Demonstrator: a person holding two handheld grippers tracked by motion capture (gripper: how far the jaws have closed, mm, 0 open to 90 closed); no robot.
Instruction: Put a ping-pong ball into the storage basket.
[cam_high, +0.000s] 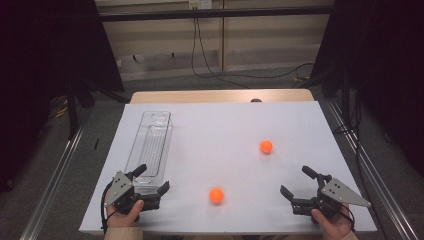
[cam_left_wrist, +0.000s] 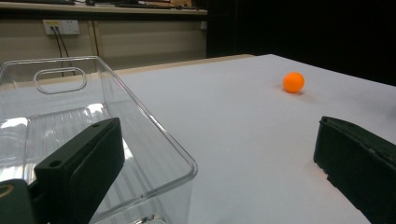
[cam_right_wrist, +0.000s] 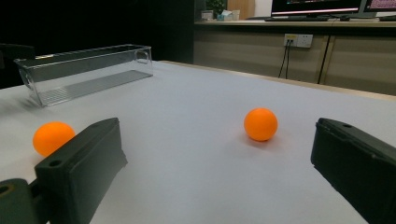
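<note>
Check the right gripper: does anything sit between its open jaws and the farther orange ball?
Nothing visible does. The right gripper stands open near the table's front edge, and bare white table runs from it to the farther orange ball. The nearer orange ball lies off to the side, toward the clear bin.

Open white tabletop (cam_high: 220, 125) between clear plastic bin (cam_high: 150, 145) at left and two orange balls (cam_high: 216, 195), (cam_high: 266, 146).
</note>
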